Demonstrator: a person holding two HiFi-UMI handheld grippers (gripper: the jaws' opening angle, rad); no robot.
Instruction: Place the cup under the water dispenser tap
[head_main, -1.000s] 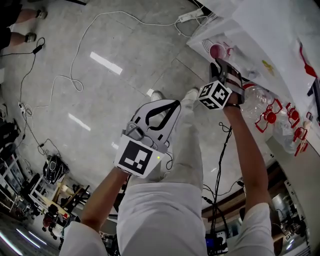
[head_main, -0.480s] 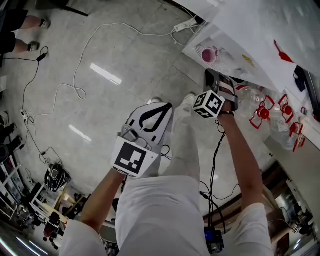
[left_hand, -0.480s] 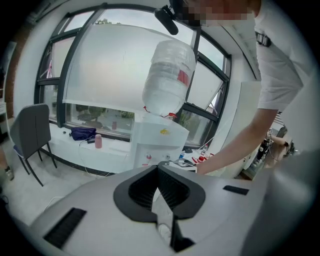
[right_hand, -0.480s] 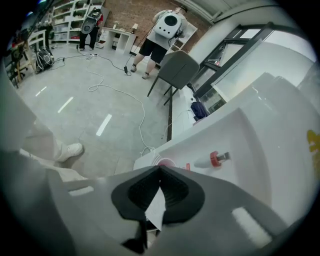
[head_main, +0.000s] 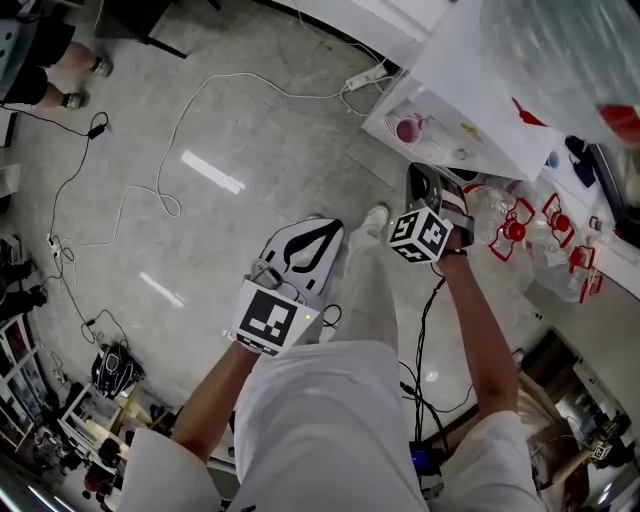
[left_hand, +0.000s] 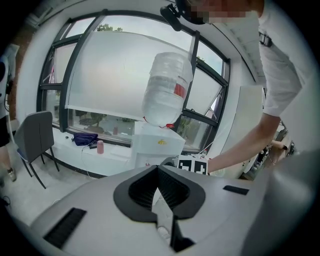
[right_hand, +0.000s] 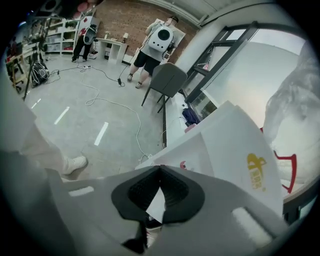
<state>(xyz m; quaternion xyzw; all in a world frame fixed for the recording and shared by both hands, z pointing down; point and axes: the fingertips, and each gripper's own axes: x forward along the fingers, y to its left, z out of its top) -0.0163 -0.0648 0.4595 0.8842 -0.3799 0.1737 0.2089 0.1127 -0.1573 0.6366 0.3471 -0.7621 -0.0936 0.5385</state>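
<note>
With the left tool (left_hand: 158, 167) and the right tool (right_hand: 160, 168) both closed on nothing and the pink cup (head_main: 407, 129) standing in the water dispenser's (head_main: 475, 95) recess, a careless swing of the nearby right tool could knock it askew.

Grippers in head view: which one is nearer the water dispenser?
The right gripper, close beside the water dispenser. The left gripper hangs over bare floor, farther off.

Small pink cup (head_main: 407, 128) upright in the front recess of the white water dispenser (head_main: 478, 98).
</note>
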